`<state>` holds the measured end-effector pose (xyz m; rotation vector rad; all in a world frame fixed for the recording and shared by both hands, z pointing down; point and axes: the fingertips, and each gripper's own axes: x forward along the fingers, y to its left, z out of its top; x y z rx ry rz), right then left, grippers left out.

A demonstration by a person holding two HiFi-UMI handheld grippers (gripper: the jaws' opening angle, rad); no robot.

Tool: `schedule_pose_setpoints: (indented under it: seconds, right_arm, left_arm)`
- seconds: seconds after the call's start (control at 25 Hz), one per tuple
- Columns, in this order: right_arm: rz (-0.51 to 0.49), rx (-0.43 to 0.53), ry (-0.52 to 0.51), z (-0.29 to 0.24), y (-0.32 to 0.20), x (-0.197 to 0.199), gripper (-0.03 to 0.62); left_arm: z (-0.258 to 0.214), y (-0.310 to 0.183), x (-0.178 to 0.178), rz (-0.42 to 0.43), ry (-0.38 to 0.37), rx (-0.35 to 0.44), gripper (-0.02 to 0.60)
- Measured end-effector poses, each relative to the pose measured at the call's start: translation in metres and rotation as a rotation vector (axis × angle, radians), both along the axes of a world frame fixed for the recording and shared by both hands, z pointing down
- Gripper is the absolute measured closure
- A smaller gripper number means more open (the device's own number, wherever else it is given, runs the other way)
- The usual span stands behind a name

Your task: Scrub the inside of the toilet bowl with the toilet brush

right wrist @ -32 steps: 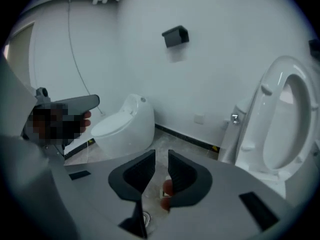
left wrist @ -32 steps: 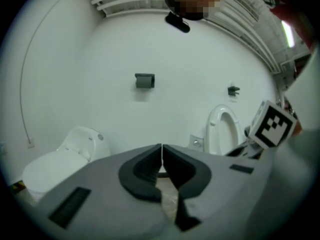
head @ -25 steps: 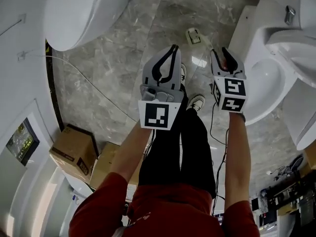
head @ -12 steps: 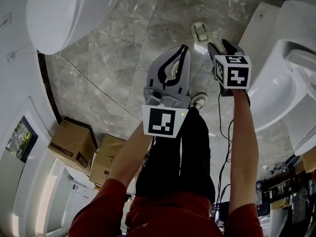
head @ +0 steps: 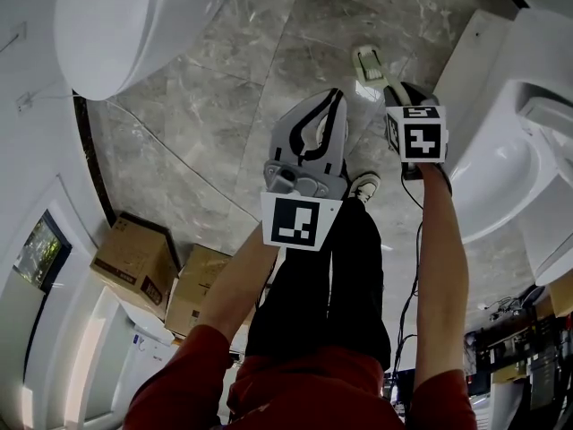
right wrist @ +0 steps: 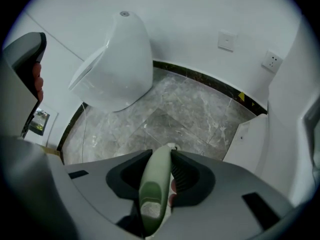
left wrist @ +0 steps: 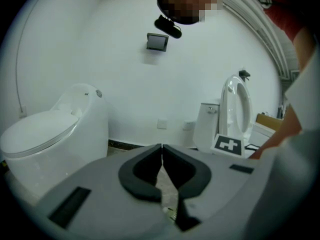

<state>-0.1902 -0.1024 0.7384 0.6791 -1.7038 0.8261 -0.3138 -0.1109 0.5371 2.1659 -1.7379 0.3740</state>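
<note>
A pale green toilet brush (right wrist: 152, 184) with a slim handle stood on the floor beside the open toilet bowl (head: 501, 177). It was probably light, stiff and smooth, best pinched near the handle top. The right gripper (right wrist: 161, 156) had just been closing and pinched that handle. The left gripper (left wrist: 161, 149) was closed, empty.

two toilets: a closed toilet (head: 116, 25) and an open toilet (head: 506, 182). two cardboard boxes: a darker box (head: 134, 267) and a paler box (head: 195, 296). two tongs: the left tongs (left wrist: 161, 147), and the right tongs (right wrist: 162, 153), whose jaws have just been closing on the one toilet brush (right wrist: 154, 184). two marker cubes: the left cube (head: 300, 222) and the right cube (head: 421, 137). two wall plates: a blank plate (right wrist: 226, 40) and a socket plate (right wrist: 272, 60). one shoe (head: 363, 186) shows.
</note>
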Motion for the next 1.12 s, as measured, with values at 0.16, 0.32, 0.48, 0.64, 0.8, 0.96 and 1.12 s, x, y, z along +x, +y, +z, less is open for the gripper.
schedule_pose_setpoints:
  seconds: [0.16, 0.32, 0.48, 0.64, 0.8, 0.96, 1.12]
  right_arm:
    - [0.011, 0.026, -0.004, -0.016, 0.009, 0.003, 0.480]
    - [0.055, 0.053, -0.017, -0.052, 0.018, 0.007, 0.480]
    - [0.130, 0.098, -0.059, -0.109, 0.028, 0.015, 0.480]
    - [0.204, 0.175, -0.105, -0.179, 0.039, 0.035, 0.480]
    - [0.292, 0.281, -0.121, -0.240, 0.046, 0.068, 0.480]
    - [0.367, 0.353, -0.145, -0.291, 0.064, 0.117, 0.480]
    - [0.427, 0.447, -0.150, -0.326, 0.083, 0.179, 0.480]
  left_arm:
    - [-0.007, 0.003, 0.003, 0.012, -0.003, -0.010, 0.586]
    - [-0.026, 0.006, 0.009, 0.025, 0.001, -0.020, 0.586]
    - [-0.054, 0.014, 0.021, 0.036, 0.028, -0.071, 0.586]
    - [-0.100, 0.014, 0.041, 0.081, 0.030, -0.044, 0.586]
    - [-0.143, 0.006, 0.070, 0.158, 0.026, 0.007, 0.586]
    - [-0.178, 0.014, 0.107, 0.179, 0.024, 0.043, 0.586]
    - [-0.199, 0.022, 0.165, 0.237, 0.008, 0.095, 0.586]
